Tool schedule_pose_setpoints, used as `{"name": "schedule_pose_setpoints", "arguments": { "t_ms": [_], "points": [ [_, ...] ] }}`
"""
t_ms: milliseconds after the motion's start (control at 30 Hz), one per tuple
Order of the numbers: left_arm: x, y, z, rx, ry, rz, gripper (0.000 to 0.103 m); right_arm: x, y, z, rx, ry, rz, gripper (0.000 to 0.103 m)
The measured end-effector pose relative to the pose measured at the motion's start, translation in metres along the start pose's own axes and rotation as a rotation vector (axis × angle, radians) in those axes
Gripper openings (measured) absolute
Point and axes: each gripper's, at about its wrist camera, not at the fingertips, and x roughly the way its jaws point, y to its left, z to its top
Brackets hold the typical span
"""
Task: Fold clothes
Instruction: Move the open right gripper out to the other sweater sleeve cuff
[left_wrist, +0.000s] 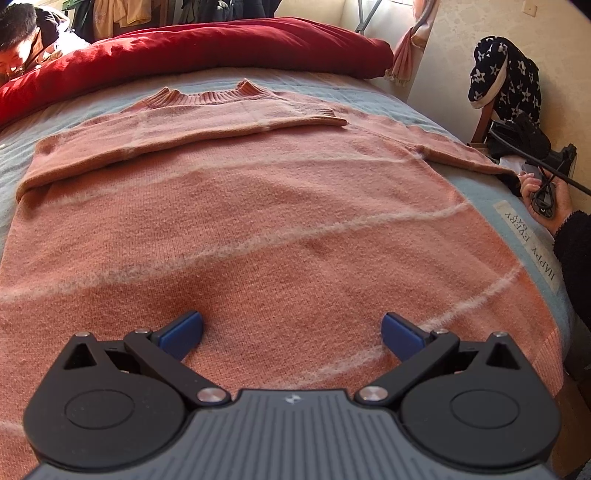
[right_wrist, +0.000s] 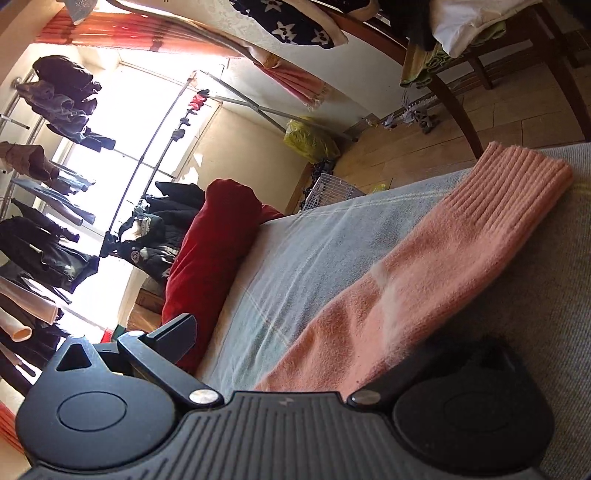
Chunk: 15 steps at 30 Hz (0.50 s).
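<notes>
Left gripper (left_wrist: 291, 332) hovers low over the hem end of the pink sweater (left_wrist: 236, 229), its blue-padded fingers (left_wrist: 183, 330) spread wide and holding nothing. Right gripper (right_wrist: 295, 354) is only partly legible: one black finger (right_wrist: 173, 338) shows, the other is hidden under the sweater's sleeve (right_wrist: 424, 266), which passes between them; whether they are pinching it cannot be told. The sweater lies flat on the bed (left_wrist: 491, 192), collar toward the red duvet (left_wrist: 192, 51); one sleeve is folded across its chest, the other reaches off toward the bed's edge, where its cuff is cut off from the left view. Beside that edge a hand (left_wrist: 545, 199) in a dark fuzzy sleeve grips a dark device, hard to identify. Beyond the sweater's collar, a star-patterned garment (left_wrist: 506, 77) drapes a chair and a clothes rack (right_wrist: 55, 177) stands against a bright, washed-out window.
</notes>
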Motion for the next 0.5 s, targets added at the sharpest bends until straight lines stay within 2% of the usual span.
{"name": "schedule_pose_setpoints", "arguments": {
  "t_ms": [100, 500],
  "points": [
    [-0.002, -0.001, 0.001, 0.022, 0.006, 0.003, 0.102, -0.003, 0.005, 0.003, 0.031, 0.01, 0.049, 0.103],
    [-0.023, 0.014, -0.004, 0.021, -0.012, 0.02, 0.102, 0.0, 0.065, -0.01, -0.011, 0.079, 0.124, 0.103]
  ]
}}
